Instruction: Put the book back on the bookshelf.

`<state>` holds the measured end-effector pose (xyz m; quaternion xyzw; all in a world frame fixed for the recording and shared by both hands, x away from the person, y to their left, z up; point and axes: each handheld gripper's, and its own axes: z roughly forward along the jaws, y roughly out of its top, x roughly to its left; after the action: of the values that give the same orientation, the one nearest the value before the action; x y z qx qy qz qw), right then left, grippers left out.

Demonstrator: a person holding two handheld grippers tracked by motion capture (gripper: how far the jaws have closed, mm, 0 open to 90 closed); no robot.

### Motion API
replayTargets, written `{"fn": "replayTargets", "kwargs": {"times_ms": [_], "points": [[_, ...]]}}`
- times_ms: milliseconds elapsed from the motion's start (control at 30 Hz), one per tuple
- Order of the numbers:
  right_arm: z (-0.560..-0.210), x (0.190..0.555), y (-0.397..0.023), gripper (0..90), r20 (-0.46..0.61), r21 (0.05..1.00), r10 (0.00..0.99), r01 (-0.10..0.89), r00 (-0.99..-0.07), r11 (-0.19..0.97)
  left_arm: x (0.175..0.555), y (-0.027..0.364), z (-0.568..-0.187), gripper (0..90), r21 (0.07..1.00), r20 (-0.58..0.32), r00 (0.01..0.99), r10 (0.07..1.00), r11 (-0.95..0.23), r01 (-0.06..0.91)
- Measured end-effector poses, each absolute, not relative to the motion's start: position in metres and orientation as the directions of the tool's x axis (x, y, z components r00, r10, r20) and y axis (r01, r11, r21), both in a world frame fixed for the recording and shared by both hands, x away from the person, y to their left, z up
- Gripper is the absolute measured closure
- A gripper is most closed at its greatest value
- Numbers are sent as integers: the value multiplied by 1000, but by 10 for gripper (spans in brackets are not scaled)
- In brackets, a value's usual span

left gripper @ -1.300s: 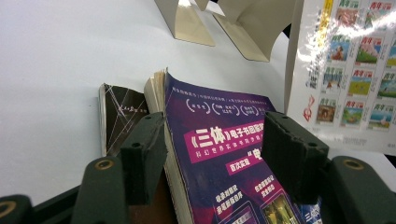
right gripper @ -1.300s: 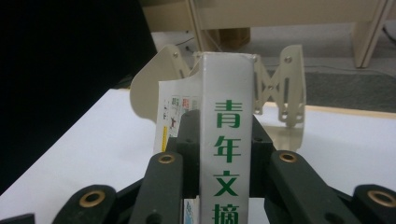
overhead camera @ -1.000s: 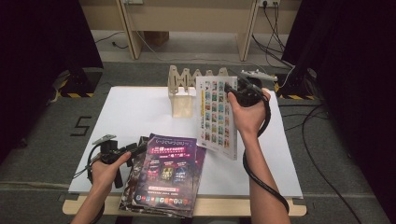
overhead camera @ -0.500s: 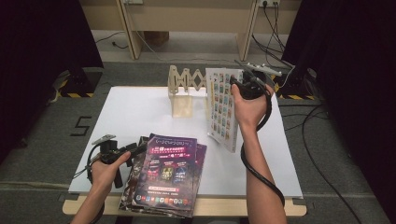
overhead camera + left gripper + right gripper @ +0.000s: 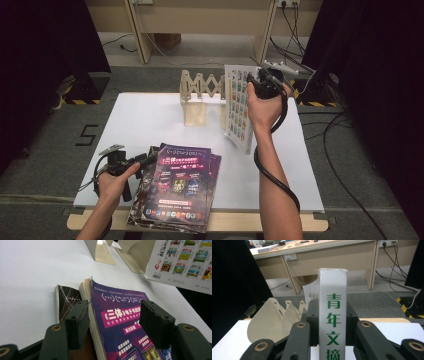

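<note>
We are holding the right gripper up over the far right part of the white table, our right forearm rising steeply from the near edge with the wrist bent forward. Its jaws are pinching the spine of a white book, which is hanging upright and slightly tilted above the table, just beside the wooden accordion rack. In the right gripper view the white spine with green characters is standing straight between the two pads.

Our left hand is resting low at the near left corner, pointing the left gripper level at the stack of purple magazines. Its jaws are standing spread, one on each side of the top magazine's edge, not pressing it.
</note>
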<state>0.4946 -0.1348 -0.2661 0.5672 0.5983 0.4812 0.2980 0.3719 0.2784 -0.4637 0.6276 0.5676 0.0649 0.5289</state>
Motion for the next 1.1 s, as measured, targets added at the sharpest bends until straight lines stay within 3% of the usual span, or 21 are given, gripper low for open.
{"fn": "replayTargets", "kwargs": {"times_ms": [1100], "points": [[-268, 525, -120, 741, 174, 928, 967, 360, -184, -99, 373, 282, -466, 397, 739, -522, 337, 784, 218, 637]]}}
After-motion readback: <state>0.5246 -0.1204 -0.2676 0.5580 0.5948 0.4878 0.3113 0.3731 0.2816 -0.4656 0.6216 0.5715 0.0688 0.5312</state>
